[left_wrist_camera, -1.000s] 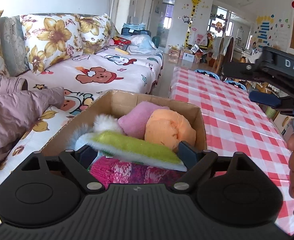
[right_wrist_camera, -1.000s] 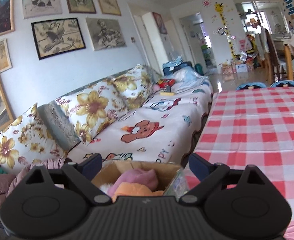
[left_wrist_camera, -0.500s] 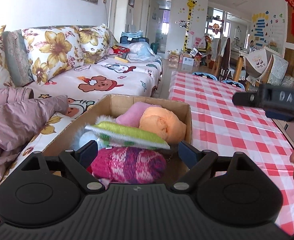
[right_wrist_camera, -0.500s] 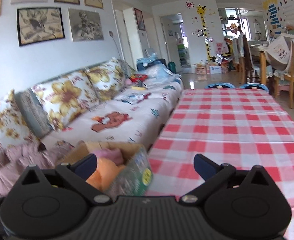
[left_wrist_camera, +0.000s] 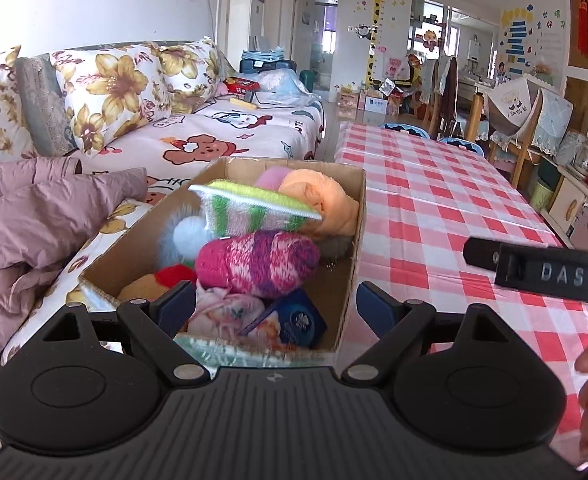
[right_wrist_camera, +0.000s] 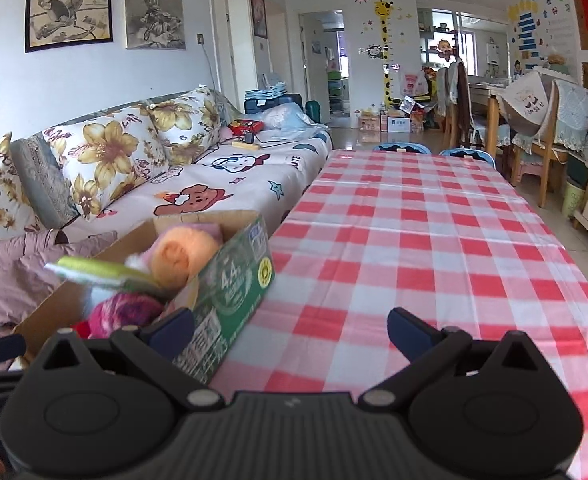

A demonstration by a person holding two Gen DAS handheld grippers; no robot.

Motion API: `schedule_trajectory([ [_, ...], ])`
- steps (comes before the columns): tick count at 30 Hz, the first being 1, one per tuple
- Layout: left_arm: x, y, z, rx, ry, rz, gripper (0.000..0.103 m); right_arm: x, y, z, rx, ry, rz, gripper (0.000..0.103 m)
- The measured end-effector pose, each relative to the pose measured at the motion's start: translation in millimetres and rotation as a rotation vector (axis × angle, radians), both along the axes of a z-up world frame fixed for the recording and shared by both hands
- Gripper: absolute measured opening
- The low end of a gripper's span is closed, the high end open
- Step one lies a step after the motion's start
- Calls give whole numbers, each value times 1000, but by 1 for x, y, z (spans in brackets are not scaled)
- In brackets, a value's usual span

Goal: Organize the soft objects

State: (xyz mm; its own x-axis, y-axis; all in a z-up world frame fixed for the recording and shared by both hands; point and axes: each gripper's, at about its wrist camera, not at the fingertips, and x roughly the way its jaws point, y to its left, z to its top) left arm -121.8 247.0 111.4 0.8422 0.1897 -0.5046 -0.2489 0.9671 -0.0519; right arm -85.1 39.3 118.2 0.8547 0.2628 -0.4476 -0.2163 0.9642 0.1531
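Left wrist view: the empty, wide-open left gripper (left_wrist_camera: 276, 306) faces the cardboard box (left_wrist_camera: 356, 240) at the counter's (left_wrist_camera: 434, 208) left edge, nearer than the empty, wide-open right gripper (right_wrist_camera: 290, 330)

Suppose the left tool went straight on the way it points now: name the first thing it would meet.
Most likely the soft things heaped in the cardboard box, first the pink knitted roll lying between the open left tool's fingers. Depth is hard to judge, so the pale floral cloth below could come first.

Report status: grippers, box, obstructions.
Left gripper open, empty. Right gripper open, empty. Brown cardboard box full of soft items, green-striped cloth on top. Nothing in the way.
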Motion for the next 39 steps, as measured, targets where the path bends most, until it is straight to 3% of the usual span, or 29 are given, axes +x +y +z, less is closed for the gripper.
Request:
schedule_trajectory([
  [17,-25,-8,3,34,-17,8,103,-61,10,-4,4,-37,-6,102],
  [39,-36,-15,0,69,-44,40,103,-73,10,-6,1,-59,-6,102],
])
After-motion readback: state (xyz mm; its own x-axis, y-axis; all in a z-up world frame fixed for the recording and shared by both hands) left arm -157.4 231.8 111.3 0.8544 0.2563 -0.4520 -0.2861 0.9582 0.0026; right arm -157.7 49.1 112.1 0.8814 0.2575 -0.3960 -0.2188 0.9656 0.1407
